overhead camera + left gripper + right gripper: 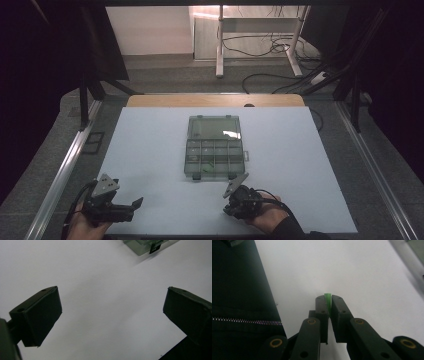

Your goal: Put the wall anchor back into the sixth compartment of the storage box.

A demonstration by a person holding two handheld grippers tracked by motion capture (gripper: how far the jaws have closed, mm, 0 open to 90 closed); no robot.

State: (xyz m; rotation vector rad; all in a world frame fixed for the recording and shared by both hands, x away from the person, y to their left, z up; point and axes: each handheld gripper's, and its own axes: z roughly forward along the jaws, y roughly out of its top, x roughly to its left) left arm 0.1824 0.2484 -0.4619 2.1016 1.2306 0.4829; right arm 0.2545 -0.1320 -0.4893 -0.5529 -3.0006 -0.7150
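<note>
No brand, label or legible writing appears on any item.

A clear plastic compartment box (214, 147) lies at the centre of the white table surface (150, 150), its lid folded open toward the far side. The near half is divided into small compartments; a few small green pieces (211, 164) lie in them. Two black latches (196, 177) hang from the near edge of the box. In the left gripper view, one corner of the box with a black latch (155, 248) shows at the top edge. Beyond the far table edge, a white stand (220, 40) and loose cables (270, 47) sit on the floor. A dark zippered sleeve (239, 315) occupies the left side of the right gripper view.

The right gripper (328, 300) is near the table's near edge, just on the near side of the box's right corner, held by the person's right hand (270, 217). Its jaws are pressed together, pinching a small green piece (327, 298) between the tips; the piece protrudes slightly above them, over bare table. Nothing stands between this gripper and the box.

The left gripper (111, 307) is at the near left corner of the table, well apart from the box. Its jaws are spread wide, with nothing between them and only bare table beneath.
</note>
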